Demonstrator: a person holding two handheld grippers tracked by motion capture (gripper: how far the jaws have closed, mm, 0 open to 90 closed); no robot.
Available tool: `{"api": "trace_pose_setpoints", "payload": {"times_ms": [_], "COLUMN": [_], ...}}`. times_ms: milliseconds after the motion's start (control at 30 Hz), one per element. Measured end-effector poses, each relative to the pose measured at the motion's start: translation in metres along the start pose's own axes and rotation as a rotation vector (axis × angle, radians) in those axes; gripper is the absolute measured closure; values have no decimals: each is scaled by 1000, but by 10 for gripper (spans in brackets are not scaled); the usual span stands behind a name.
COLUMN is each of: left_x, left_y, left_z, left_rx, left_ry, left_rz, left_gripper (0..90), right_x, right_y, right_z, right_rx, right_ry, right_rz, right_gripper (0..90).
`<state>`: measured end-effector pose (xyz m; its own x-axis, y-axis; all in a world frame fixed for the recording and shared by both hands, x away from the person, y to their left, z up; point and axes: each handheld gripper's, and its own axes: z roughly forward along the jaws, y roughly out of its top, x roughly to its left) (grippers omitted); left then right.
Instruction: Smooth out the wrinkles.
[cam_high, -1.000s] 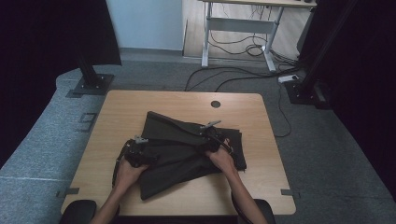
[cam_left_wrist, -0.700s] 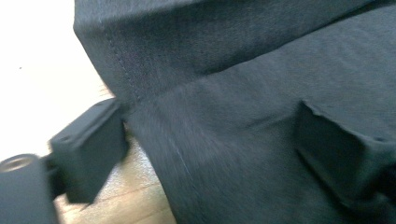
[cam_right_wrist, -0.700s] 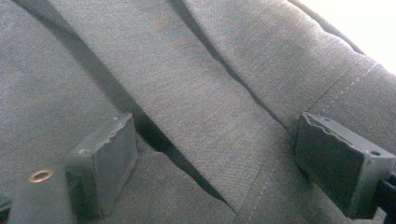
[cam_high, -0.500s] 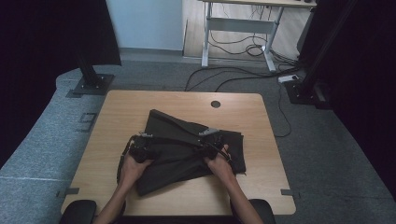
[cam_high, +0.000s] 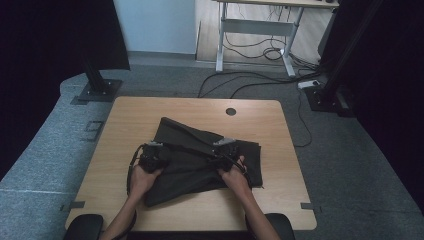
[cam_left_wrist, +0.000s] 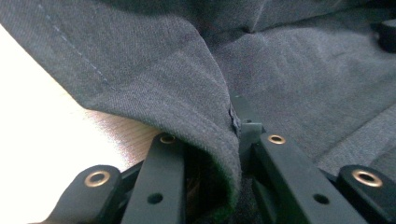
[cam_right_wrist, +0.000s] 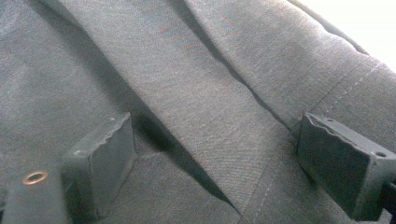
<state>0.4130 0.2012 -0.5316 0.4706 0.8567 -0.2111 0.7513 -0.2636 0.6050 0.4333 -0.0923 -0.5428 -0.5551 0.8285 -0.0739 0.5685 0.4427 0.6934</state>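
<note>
The left gripper (cam_left_wrist: 233, 154) has just been closing, and its jaws now pinch a folded edge of the dark cloth (cam_high: 200, 155); in the left gripper view the fold runs down between the two black jaws and a line of stitching shows near the hem. In the high view this gripper (cam_high: 150, 159) sits at the left edge of the cloth, with the left hand (cam_high: 142, 177) behind it. The right gripper (cam_right_wrist: 215, 158) stands wide, with its two pads far apart; they rest over the cloth, and a crease and a seam pass between them, but the pads do not press on the fabric. In the high view the right gripper (cam_high: 223, 155) is on the right part of the cloth, near its upper side, with the right hand (cam_high: 234, 177) behind it. The cloth is dark grey and lies folded and rumpled on the middle of the wooden surface (cam_high: 140, 115), a bit nearer to the person's side. One pointed corner of it reaches toward the far left, and the right part lies flatter. The two grippers are well apart, one at each side of the cloth. A round hole (cam_high: 230, 111) is in the surface beyond the cloth, apart from it. On the floor behind the surface lie some cables (cam_high: 260, 80), and a desk frame (cam_high: 255, 30) stands farther back.
</note>
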Motion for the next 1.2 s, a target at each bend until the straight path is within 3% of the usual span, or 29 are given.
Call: {"api": "trace_pose_setpoints", "payload": {"times_ms": [100,233,367,533,833,1067,1200], "left_x": [2,-6,-27,-58,-118,-128,-126], "left_y": [5,24,47,76,105,109,109], "left_z": [-8,-30,-49,-60,-48,-41,-41], "left_rx": [-13,-63,-101,-121,-119,-114,-115], "left_ry": [-27,-60,-72,-94,-149,-152,-136], "left_rz": [-5,28,104,194,302,307,310], "left_gripper": [793,796,797,797,796,795,795], "right_x": [0,0,0,2,14,15,15], "right_y": [-1,-1,-1,-1,2,1,1], "right_z": [0,0,0,1,3,3,3], "right_rx": [-4,-8,-12,-13,-22,-28,-28], "right_ry": [3,5,3,1,7,8,8], "right_rz": [1,4,4,10,5,5,6], "right_gripper": [117,117,117,117,118,119,119]}}
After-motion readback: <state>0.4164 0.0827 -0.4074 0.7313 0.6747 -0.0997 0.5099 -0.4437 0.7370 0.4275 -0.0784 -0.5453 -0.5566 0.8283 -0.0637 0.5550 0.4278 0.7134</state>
